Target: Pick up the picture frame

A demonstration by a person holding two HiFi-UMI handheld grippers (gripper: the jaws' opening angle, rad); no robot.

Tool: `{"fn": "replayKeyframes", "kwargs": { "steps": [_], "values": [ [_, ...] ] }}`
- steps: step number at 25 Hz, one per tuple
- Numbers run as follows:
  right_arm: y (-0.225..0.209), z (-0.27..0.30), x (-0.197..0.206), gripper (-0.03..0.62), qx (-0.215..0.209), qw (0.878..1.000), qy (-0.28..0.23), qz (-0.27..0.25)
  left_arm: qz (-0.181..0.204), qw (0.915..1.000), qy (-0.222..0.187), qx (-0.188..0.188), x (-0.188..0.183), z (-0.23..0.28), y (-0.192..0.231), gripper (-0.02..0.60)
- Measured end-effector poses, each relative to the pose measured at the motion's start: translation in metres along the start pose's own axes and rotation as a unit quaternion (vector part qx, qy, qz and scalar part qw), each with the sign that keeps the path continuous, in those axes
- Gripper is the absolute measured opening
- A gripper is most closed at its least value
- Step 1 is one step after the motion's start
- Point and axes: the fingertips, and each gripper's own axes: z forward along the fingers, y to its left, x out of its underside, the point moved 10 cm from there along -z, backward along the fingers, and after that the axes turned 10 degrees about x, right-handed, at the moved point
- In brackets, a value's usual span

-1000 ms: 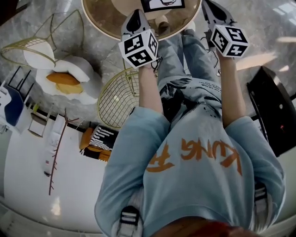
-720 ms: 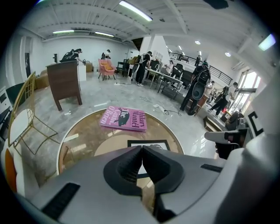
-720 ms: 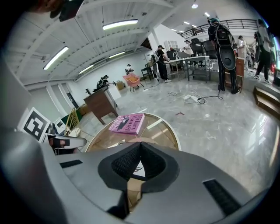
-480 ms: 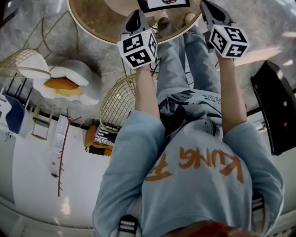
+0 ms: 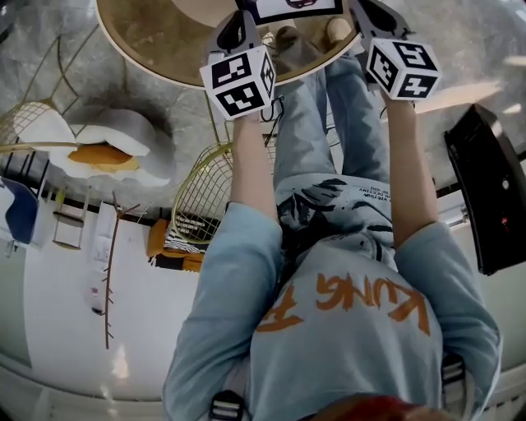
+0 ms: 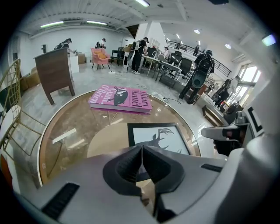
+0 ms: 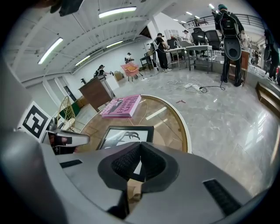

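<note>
The picture frame (image 6: 157, 136), black with a white print of a deer's silhouette, lies flat on the round glass table (image 6: 65, 131). In the head view the picture frame (image 5: 292, 8) shows at the top edge, between my two grippers. My left gripper (image 6: 142, 151) hovers above the frame's left side, shut and empty. My right gripper (image 7: 141, 148) hangs above the picture frame (image 7: 124, 135) on its right side, also shut with nothing in it. Both the left gripper (image 5: 233, 29) and the right gripper (image 5: 367, 16) point steeply down at the table.
A pink book (image 6: 121, 98) lies on the far side of the table. A gold wire chair (image 5: 214, 185) stands at my left, another with an orange cushion (image 5: 107, 152) farther left. A black unit (image 5: 493, 189) is at the right. People and desks fill the hall behind.
Both grippers have sunk toward the table, and more of the tabletop now shows in the head view. The jaws have stayed shut.
</note>
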Motion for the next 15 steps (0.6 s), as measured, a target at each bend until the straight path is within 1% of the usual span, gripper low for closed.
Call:
{"fn": "replayKeyframes", "kwargs": {
  "steps": [2, 4, 5, 7, 8, 13, 15],
  "values": [
    [-0.001, 0.007, 0.002, 0.004, 0.000, 1.000, 0.002, -0.002, -0.002, 1.0000, 0.002, 0.001, 0.001, 0.006, 0.004, 0.021],
    [-0.002, 0.014, 0.005, 0.047, -0.003, 1.000, 0.010, -0.004, -0.012, 0.9999, 0.005, 0.007, 0.003, 0.010, 0.006, 0.027],
    [-0.002, 0.017, 0.006, 0.057, -0.004, 1.000, 0.014, -0.004, -0.018, 0.9998, 0.006, 0.008, 0.004, 0.013, 0.008, 0.050],
    [-0.003, 0.023, 0.007, 0.064, -0.004, 1.000, 0.021, -0.005, -0.027, 0.9995, 0.011, 0.008, 0.006, 0.018, 0.011, 0.120],
    [-0.003, 0.027, 0.008, 0.070, -0.004, 1.000, 0.023, -0.005, -0.029, 0.9994, 0.014, 0.008, 0.007, 0.020, 0.013, 0.129],
    [-0.006, 0.048, 0.012, 0.109, -0.006, 0.999, 0.042, -0.001, -0.046, 0.9987, 0.024, 0.007, 0.011, 0.035, 0.022, 0.130],
    [-0.007, 0.054, 0.012, 0.110, -0.007, 0.999, 0.049, 0.000, -0.050, 0.9984, 0.026, 0.008, 0.010, 0.039, 0.025, 0.130]
  ]
}}
